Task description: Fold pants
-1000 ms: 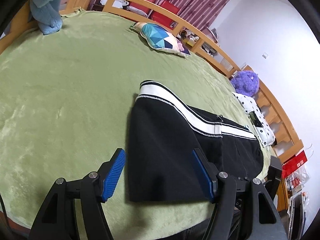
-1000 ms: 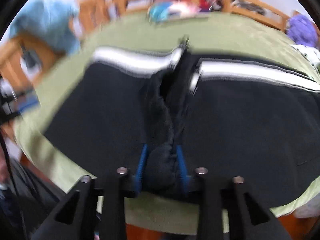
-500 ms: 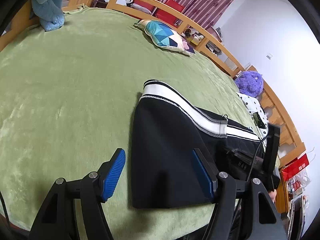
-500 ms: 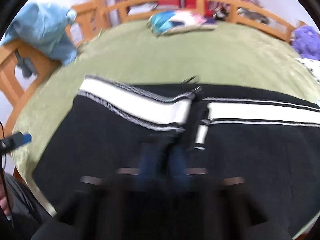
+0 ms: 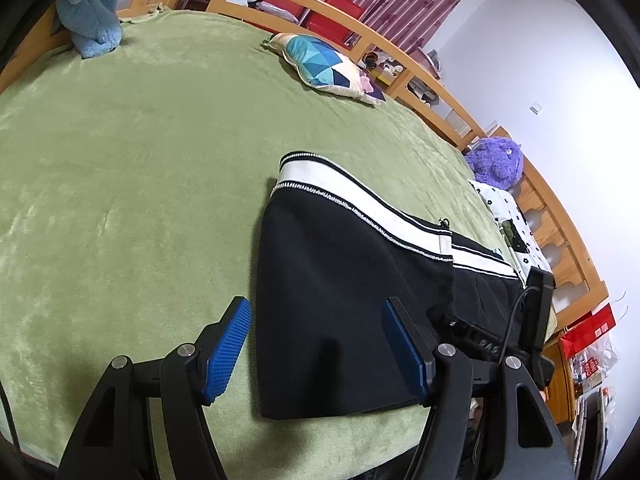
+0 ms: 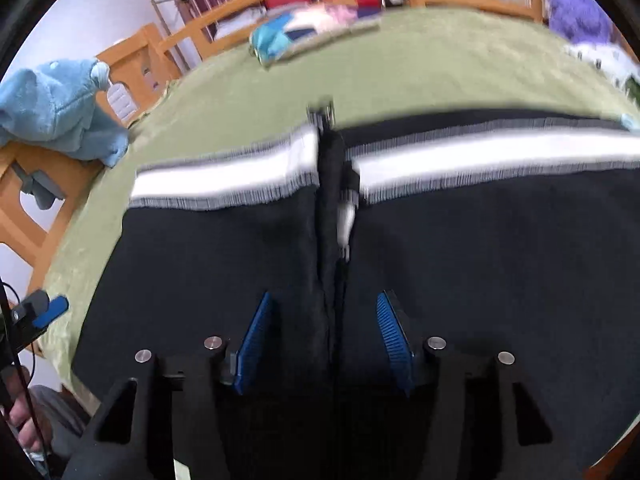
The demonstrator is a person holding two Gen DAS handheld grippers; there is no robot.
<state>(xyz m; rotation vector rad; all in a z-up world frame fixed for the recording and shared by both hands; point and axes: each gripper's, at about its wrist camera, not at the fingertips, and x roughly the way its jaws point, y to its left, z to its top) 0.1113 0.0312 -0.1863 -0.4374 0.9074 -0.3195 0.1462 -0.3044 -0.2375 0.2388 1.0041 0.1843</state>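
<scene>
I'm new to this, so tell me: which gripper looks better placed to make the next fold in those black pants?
Probably the left gripper: open, straddling the free end of the pants. The right gripper, also open, sits mid-garment over the fold line, better suited to pinning it.

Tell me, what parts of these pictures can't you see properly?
- Black pants with a white stripe: in the left wrist view their far end is hidden behind the right gripper.
- Colourful patterned pillow: smeared by motion blur in the right wrist view.
- Purple fluffy toy: blurred there too.
- Items on the wooden shelf: too small to name.
</scene>
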